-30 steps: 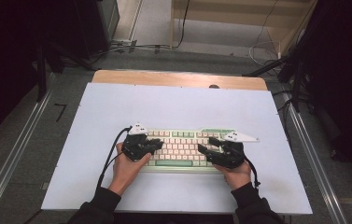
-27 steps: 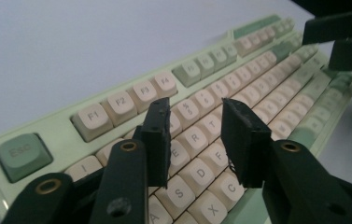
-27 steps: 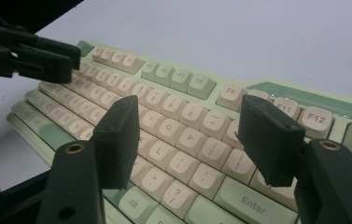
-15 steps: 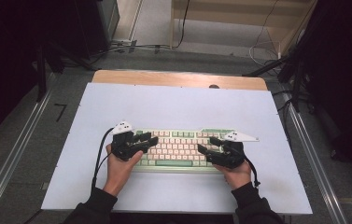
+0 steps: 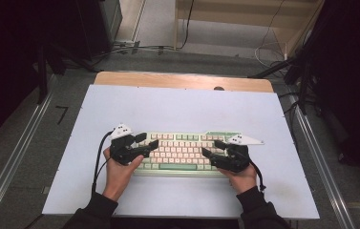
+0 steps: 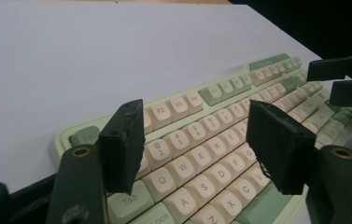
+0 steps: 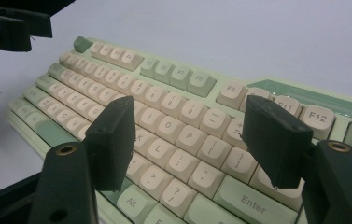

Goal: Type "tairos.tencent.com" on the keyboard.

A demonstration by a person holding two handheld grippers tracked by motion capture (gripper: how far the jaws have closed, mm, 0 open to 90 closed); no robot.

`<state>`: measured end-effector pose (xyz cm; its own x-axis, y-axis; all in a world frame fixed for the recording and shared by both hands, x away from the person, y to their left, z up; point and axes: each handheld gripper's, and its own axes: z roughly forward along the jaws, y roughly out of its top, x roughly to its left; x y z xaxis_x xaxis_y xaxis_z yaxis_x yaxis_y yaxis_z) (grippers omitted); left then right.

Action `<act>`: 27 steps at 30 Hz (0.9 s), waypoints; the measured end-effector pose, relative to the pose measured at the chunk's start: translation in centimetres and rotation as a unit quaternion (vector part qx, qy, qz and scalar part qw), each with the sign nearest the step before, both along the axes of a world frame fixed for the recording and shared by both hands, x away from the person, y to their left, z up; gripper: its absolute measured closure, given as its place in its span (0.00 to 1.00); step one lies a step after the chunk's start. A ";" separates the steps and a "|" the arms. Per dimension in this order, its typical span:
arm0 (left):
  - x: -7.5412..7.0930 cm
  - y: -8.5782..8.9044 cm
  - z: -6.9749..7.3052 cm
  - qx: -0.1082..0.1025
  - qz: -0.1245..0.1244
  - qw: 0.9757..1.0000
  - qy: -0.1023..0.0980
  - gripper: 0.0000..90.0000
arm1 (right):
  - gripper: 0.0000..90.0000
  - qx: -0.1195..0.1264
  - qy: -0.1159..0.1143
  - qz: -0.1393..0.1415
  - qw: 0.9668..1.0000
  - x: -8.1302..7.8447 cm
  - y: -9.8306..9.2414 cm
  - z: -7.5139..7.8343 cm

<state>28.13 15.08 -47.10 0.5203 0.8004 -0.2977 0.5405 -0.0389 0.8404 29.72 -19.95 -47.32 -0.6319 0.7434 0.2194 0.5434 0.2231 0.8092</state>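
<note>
A pale green keyboard (image 5: 182, 152) with cream keys lies on the white table top (image 5: 182, 109), near its front edge. My left gripper (image 5: 145, 141) hovers over the keyboard's left end with its jaws open. They have just been opening, and nothing is between them. In the left gripper view, the left gripper (image 6: 199, 140) frames the Q-W-E keys of the keyboard (image 6: 220, 116). My right gripper (image 5: 212, 148) is open over the right end after widening slightly. In the right gripper view, the right gripper (image 7: 194, 140) stands above the keys near Enter on the keyboard (image 7: 164, 74).
A wooden strip (image 5: 182, 81) runs along the table's far edge. Metal rails (image 5: 10, 162) flank both sides. Cables (image 5: 263, 47) lie on the floor beyond, and dark equipment (image 5: 349, 71) stands at the right. Bare white surface lies behind and beside the keyboard.
My left gripper has shifted a little to the left along the keyboard and its jaws have spread apart. The right gripper has stayed where it was.
</note>
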 end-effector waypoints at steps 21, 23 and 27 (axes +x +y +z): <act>-0.9 -0.1 0.1 0.001 -0.006 1.000 -0.001 0.39 | 0.37 -0.001 0.000 0.000 1.000 0.0 0.0 0.0; -1.0 -0.2 0.1 0.006 -0.007 1.000 -0.001 0.39 | 0.37 -0.001 -0.001 0.000 1.000 0.0 0.0 0.0; -1.2 -0.2 0.0 0.005 -0.011 1.000 0.000 0.39 | 0.42 0.000 -0.001 0.002 1.000 -0.1 0.0 0.0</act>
